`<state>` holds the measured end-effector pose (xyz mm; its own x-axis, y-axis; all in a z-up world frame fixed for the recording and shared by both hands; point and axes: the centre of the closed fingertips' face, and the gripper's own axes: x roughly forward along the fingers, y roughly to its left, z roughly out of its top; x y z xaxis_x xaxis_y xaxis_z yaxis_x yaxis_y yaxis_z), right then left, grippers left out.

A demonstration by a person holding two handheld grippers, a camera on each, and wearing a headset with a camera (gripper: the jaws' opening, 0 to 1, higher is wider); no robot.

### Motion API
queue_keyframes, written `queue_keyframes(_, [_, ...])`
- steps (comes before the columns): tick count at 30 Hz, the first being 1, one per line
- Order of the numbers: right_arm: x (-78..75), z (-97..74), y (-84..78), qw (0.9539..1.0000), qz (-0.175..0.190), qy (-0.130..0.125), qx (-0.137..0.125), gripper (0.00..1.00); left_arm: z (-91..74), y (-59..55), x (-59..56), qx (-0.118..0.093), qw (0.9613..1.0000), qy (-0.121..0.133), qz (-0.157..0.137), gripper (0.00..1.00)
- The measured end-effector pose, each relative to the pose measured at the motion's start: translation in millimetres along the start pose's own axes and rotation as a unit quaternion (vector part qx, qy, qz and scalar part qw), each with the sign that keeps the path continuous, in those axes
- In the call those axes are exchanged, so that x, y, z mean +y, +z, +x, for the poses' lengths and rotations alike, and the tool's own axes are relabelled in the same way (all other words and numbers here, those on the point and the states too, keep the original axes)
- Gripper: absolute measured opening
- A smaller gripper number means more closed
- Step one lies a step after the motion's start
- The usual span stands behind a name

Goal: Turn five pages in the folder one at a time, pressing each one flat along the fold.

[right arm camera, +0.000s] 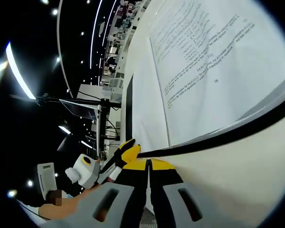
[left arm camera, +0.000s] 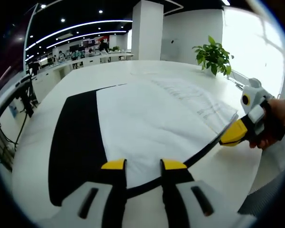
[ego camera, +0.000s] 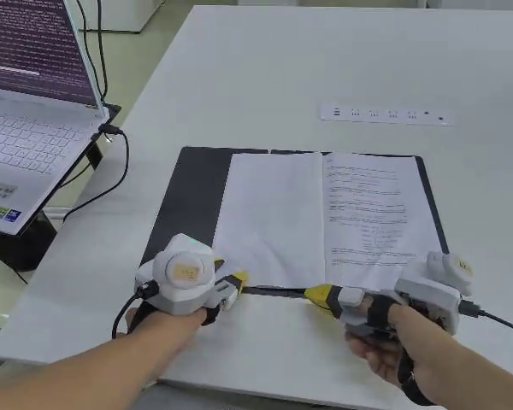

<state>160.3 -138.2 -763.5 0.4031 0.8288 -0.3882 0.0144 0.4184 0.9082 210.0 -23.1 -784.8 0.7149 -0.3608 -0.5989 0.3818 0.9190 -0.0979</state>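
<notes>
The open black folder point(ego camera: 185, 195) is lying flat on the white tabletop point(ego camera: 325, 60), showing a blank white sheet point(ego camera: 269, 213) left of the fold and a printed sheet point(ego camera: 372, 213) to its right. The left gripper point(ego camera: 235, 282) is hovering at the folder's near edge, below the blank sheet. In the left gripper view its yellow-tipped fingers point(left arm camera: 115, 165) are standing partly apart and gripping nothing. The right gripper point(ego camera: 318, 295) is sitting at the near edge close to the fold. In the right gripper view its fingers point(right arm camera: 160, 165) are pressing together, with no paper visibly between them.

I am judging that a page turn is being set up. With the fingers closed, the right gripper is likely to slide over the printed sheet rather than catch it, or to drag up several sheets together. Since nothing is pinning the folder, a sideways pull could be shifting it across the tabletop. A hurried press along the fold could be creasing the paper.
</notes>
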Motion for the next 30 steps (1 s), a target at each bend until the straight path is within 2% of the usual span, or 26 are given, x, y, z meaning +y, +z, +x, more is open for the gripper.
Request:
queue_keyframes(2, [8.8,-8.7,1.0,0.9998,-0.020,0.004,-0.004,0.00,-3.7,0.3,0.5,0.014,0.9997,0.011,-0.014,0.34])
queue_keyframes(4, [16.3,-22.2,6.6,0.9978,-0.064,-0.008,-0.019,0.00,-7.6,4.8,-0.3,0.008,0.9997,0.008,-0.022,0.36])
queue_keyframes(6, [31.2,-37.6,13.8,0.9948,-0.093,-0.002,-0.041,0.00,-18.8,14.8,-0.2,-0.008,0.9995,0.013,-0.027,0.36])
queue_keyframes(7, [34.4,-44.1,16.9,0.9933,-0.104,-0.007,-0.050,0.00,-23.4,18.7,-0.6,-0.015,0.9993,0.013,-0.032,0.36])
queue_keyframes(9, [42.0,-62.2,25.9,0.9861,-0.147,-0.021,-0.075,0.00,-36.8,27.4,-1.5,-0.026,0.9990,0.012,-0.034,0.38])
queue_keyframes(10, [45.9,-73.2,32.2,0.9812,-0.168,-0.026,-0.091,0.00,-45.4,34.0,-1.2,-0.039,0.9985,0.013,-0.037,0.40])
queue_keyframes(12, [48.7,-90.9,39.0,0.9723,-0.203,-0.040,-0.109,0.02,-59.5,39.6,-2.1,-0.046,0.9983,0.013,-0.034,0.41])
queue_keyframes(15, [49.8,-114.0,48.1,0.9640,-0.216,-0.054,-0.145,0.20,-83.5,46.8,0.5,-0.061,0.9972,0.020,-0.038,0.44])
queue_keyframes(17, [43.2,-125.7,48.4,0.9587,-0.233,-0.078,-0.144,0.28,-93.5,48.3,1.9,-0.065,0.9967,0.023,-0.041,0.46])
queue_keyframes(19, [41.3,-141.0,50.4,0.9457,-0.271,-0.098,-0.151,0.29,-107.2,49.6,4.0,-0.071,0.9962,0.029,-0.040,0.48])
queue_keyframes(20, [44.0,-144.9,48.8,0.9457,-0.269,-0.097,-0.154,0.29,-111.6,50.6,4.3,-0.075,0.9959,0.031,-0.041,0.49])
queue_keyframes(22, [46.8,-154.8,55.4,0.9394,-0.272,-0.099,-0.183,0.33,-121.6,51.4,3.2,-0.079,0.9954,0.036,-0.042,0.53])
queue_keyframes(25, [43.4,-172.8,63.2,0.9212,-0.299,-0.132,-0.211,0.49,-130.2,51.7,-0.1,-0.084,0.9951,0.038,-0.036,0.62])
queue_keyframes(26, [42.8,-176.9,64.8,0.9177,-0.303,-0.139,-0.216,0.54,-134.2,52.0,-2.6,-0.087,0.9950,0.037,-0.033,0.64])
queue_keyframes(28, [42.9,-184.0,65.1,0.9147,-0.305,-0.143,-0.223,0.63,-139.8,52.3,-5.8,-0.091,0.9946,0.037,-0.033,0.68])
queue_keyframes(30, [41.5,-191.2,67.0,0.9096,-0.312,-0.152,-0.229,0.69,-144.4,52.3,-9.0,-0.094,0.9941,0.034,-0.043,0.74])
